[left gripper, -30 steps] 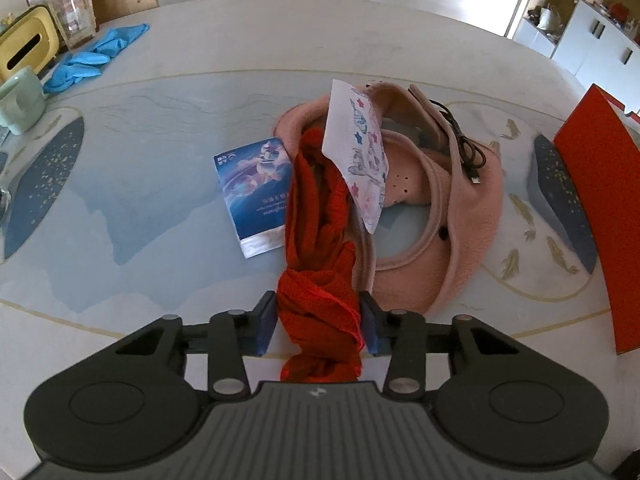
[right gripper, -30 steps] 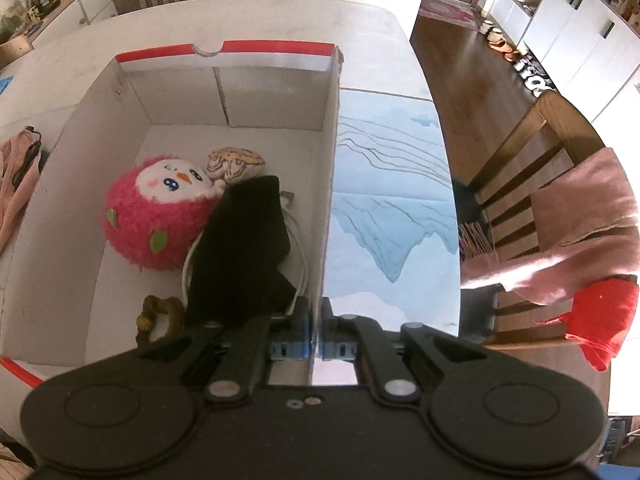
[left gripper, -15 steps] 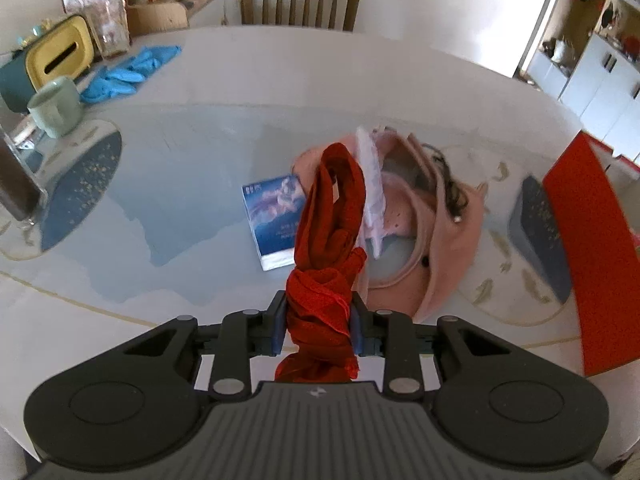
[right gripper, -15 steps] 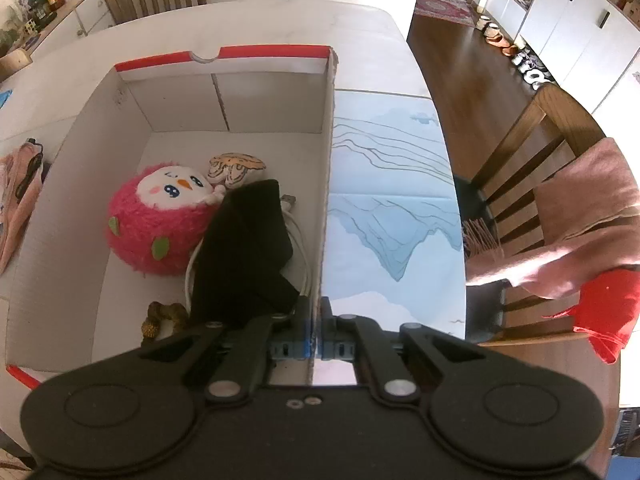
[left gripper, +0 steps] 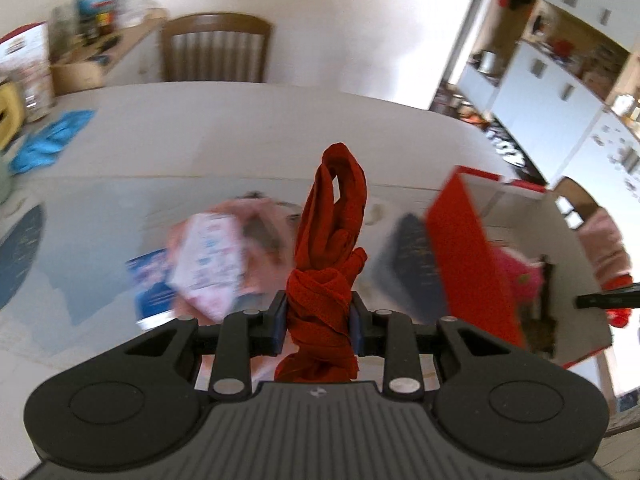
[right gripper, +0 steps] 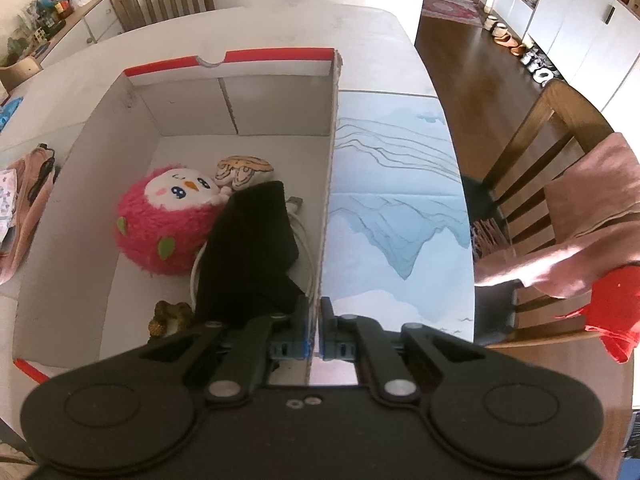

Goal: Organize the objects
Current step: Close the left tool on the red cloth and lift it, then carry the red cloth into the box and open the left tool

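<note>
My left gripper (left gripper: 318,322) is shut on a knotted red cloth (left gripper: 332,240) and holds it up above the table; the view is blurred. The red-and-white cardboard box (left gripper: 460,256) stands to its right. My right gripper (right gripper: 315,336) is shut on the right wall of that box (right gripper: 326,184). Inside lie a pink plush toy (right gripper: 160,224), a black cloth (right gripper: 252,248), a white cable (right gripper: 298,220) and a small cartoon pouch (right gripper: 242,168). A pink garment (left gripper: 256,232), a patterned white packet (left gripper: 208,256) and a blue booklet (left gripper: 150,280) lie on the table left of the box.
Blue gloves (left gripper: 52,140) lie at the table's far left. A wooden chair (left gripper: 216,48) stands at the far side, another chair (right gripper: 560,184) with pink cloth stands right of the table. White cabinets (right gripper: 580,16) line the far right.
My left gripper has lifted the red cloth off the table and swung right, bringing the box into its view. My right gripper has stayed clamped on the box wall.
</note>
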Motion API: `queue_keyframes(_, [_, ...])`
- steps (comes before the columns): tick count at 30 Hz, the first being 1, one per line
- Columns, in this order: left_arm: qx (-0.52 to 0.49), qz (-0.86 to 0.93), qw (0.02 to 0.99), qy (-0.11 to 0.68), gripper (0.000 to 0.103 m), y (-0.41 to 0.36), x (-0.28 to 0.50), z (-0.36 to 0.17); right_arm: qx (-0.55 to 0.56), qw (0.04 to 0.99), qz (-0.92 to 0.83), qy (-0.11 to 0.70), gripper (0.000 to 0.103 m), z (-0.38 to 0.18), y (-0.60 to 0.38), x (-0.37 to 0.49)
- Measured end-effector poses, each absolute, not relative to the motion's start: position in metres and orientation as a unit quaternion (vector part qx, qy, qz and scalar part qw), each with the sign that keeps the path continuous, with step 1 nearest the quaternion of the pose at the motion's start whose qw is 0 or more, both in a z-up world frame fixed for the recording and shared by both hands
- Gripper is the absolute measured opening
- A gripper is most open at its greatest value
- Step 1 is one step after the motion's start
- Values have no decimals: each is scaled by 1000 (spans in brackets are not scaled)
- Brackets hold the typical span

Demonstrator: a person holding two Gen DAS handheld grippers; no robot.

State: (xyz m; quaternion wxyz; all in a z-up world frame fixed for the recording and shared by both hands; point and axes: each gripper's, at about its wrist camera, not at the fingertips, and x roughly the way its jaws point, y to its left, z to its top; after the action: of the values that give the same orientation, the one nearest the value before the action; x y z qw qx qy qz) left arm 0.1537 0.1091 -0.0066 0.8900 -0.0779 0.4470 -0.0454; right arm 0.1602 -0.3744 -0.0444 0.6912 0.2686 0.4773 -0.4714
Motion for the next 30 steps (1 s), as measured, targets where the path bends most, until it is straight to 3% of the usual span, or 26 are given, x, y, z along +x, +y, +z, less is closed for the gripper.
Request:
queue_keyframes(22, [5, -196, 859, 473, 29, -85, 237, 1, 272, 694, -470, 474, 6, -45, -370, 160])
queue_keyframes(30, [48, -218, 839, 496, 29, -139, 269, -20, 280, 694, -471, 467, 6, -45, -371, 158])
